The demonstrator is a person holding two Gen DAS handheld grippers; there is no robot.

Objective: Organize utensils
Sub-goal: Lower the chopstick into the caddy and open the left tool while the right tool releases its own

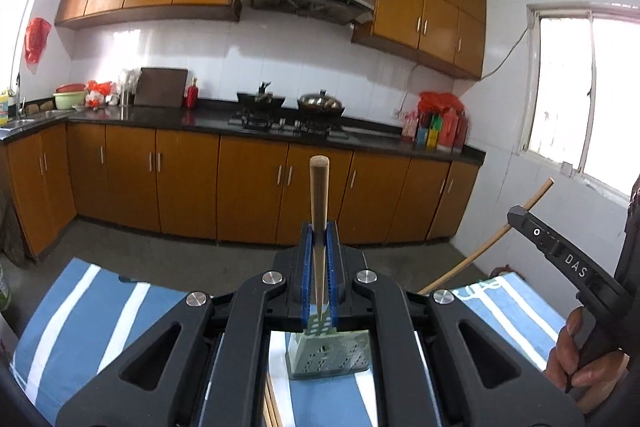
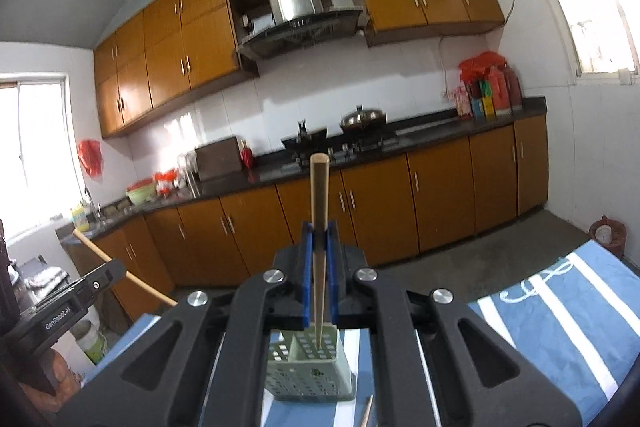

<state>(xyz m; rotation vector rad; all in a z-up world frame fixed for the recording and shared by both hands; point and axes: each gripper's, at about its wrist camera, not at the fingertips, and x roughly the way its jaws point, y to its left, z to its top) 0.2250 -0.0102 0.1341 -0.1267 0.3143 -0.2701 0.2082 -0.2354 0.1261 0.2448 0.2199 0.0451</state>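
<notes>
I am pinching a chopstick [image 1: 319,227] in my left claw [image 1: 319,239], its thick end sticking up past the blue pads. My right claw [image 2: 319,239] is pinching a second chopstick [image 2: 319,227] the same way. Just below and ahead of both claws, a green perforated holder [image 2: 308,367] is standing on the blue striped cloth [image 2: 560,307] covering the bench. A loose stick [image 2: 367,411] is lying on the cloth beside the holder. Far ahead, orange kitchen cabinets [image 1: 180,183] are lining the wall.

A blue-and-white striped cloth [image 2: 580,311] carries a green perforated holder [image 2: 310,367].
</notes>
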